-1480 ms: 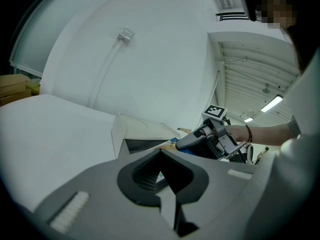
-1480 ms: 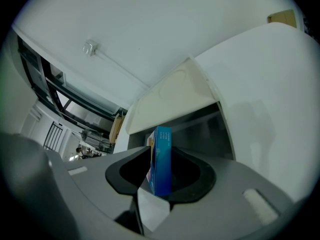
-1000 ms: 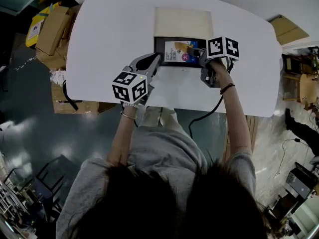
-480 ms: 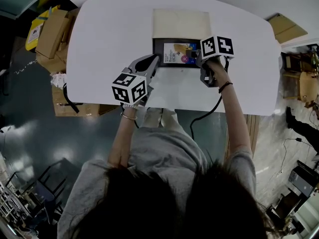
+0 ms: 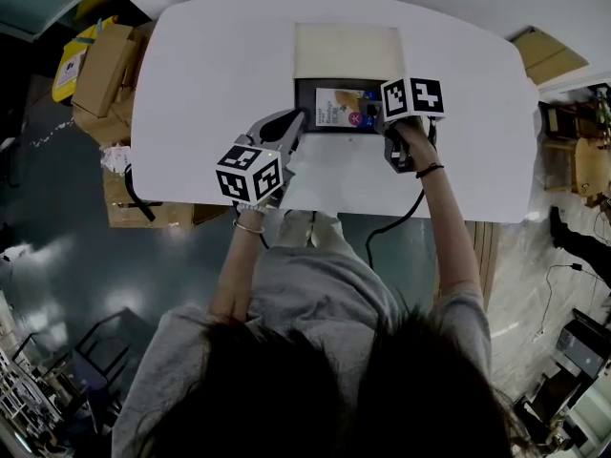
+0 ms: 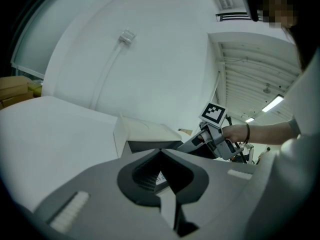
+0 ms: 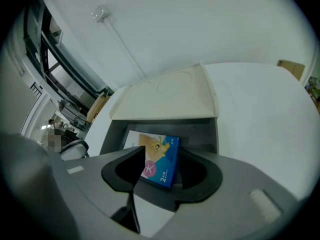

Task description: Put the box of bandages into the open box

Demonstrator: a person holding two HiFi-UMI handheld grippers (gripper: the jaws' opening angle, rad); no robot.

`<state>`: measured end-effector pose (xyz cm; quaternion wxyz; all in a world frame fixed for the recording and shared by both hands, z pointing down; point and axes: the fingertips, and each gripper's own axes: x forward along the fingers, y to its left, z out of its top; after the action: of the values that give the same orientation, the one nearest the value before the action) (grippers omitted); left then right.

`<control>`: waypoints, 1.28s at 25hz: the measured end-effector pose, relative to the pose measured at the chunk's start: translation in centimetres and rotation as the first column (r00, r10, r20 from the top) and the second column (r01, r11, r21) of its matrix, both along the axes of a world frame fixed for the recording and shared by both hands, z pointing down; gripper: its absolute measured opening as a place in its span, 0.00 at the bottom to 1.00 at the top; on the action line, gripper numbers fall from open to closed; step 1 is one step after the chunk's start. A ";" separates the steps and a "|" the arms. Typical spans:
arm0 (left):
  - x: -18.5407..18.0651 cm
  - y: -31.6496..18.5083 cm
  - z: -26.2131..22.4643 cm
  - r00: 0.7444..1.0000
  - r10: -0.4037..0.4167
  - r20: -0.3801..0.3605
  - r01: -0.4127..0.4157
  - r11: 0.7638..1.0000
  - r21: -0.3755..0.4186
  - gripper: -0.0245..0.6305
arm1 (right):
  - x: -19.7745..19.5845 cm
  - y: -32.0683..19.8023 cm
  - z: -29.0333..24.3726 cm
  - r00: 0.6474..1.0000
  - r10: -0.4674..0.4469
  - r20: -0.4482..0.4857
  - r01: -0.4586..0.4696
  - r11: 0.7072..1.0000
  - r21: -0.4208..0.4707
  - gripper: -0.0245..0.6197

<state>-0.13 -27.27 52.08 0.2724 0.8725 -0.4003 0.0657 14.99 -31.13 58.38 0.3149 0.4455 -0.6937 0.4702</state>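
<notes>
**Bandage box let go inside the open box**

The bandage box point(image 7: 161, 159) looks light, stiff and glossy, best pinched across its thin sides; it lies tilted inside the open box point(image 7: 200, 129) on the worktop point(image 5: 210, 74); the right tongs point(image 7: 162, 171), clamped a second ago, have just been opening and now stand apart around it; the left tongs point(image 6: 162, 171) are apart and empty.
</notes>
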 end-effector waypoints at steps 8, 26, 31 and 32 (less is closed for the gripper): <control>0.1 -0.5 -1.2 1.000 0.013 0.005 -0.013 0.999 0.030 0.03 | -0.8 0.5 -2.3 0.999 -0.052 -0.002 0.052 0.989 0.137 0.29; 0.5 0.2 -4.6 0.998 0.048 0.032 -0.052 0.992 0.116 0.03 | -1.9 3.4 -9.0 0.995 -0.095 0.042 0.062 0.868 0.492 0.06; 0.5 0.5 -6.0 0.998 0.057 0.026 -0.060 0.987 0.149 0.03 | -1.9 4.5 -10.8 0.992 -0.105 0.065 0.053 0.833 0.550 0.06; 0.5 0.6 -6.4 0.998 0.058 0.022 -0.061 0.986 0.156 0.03 | -2.0 4.7 -11.2 0.991 -0.111 0.079 0.047 0.826 0.561 0.06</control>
<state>0.33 -26.67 45.71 0.1975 0.9020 -0.3805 0.0498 13.01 -26.39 47.14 0.1522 0.4628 -0.8345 0.2573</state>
